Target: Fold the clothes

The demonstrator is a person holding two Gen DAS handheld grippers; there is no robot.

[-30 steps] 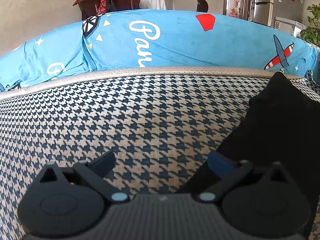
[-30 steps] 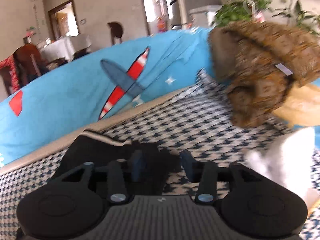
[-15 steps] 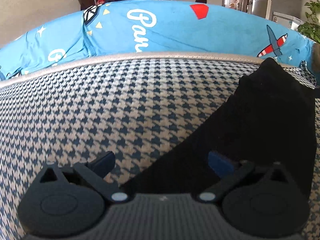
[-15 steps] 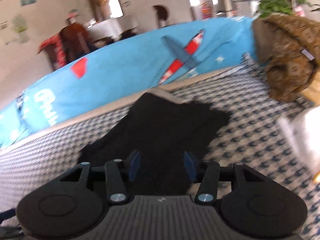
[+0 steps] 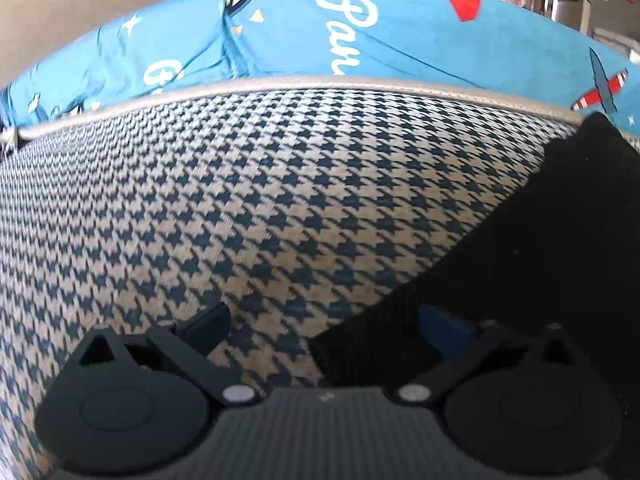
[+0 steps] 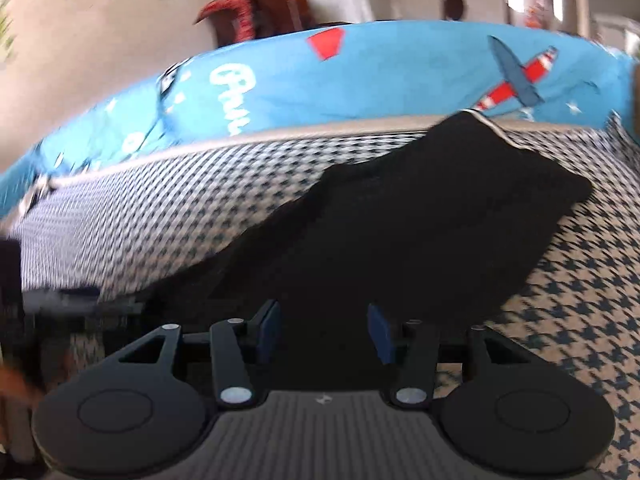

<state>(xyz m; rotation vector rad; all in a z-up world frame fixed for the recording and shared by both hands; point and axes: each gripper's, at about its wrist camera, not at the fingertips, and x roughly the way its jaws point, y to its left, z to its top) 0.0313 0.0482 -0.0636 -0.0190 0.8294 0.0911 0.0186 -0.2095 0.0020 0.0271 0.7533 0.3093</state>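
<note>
Across the houndstooth cushion [image 5: 280,208] the black garment [image 6: 420,232] lay in a rumpled slab, running from about six o'clock in my right view up to one o'clock, where its far corner showed a pale hem against the blue printed cover [image 6: 400,76]. In my left view that same cloth filled the three-to-five o'clock side, its near corner poking in at about six o'clock.

My left gripper [image 5: 324,320] had its jaws spread wide, nothing between them but patterned cushion and that corner of black fabric just short of the right-hand pad. Empty, I'd say. My right gripper [image 6: 322,328] sat half parted over the near edge of the garment; black cloth showed in the gap, but I could not tell whether the pads actually bit on it or merely straddled it.

Trouble I could foresee: if the right pads had no true purchase, any lift would leave the cloth behind or drag only a top layer, bunching the pile. The left claw, aimed mostly at bare cushion, risked pinching the upholstery instead of the corner. And with the fabric so dark, layers were hard to read, so I could easily have grabbed two thicknesses and folded a crease in crooked.
</note>
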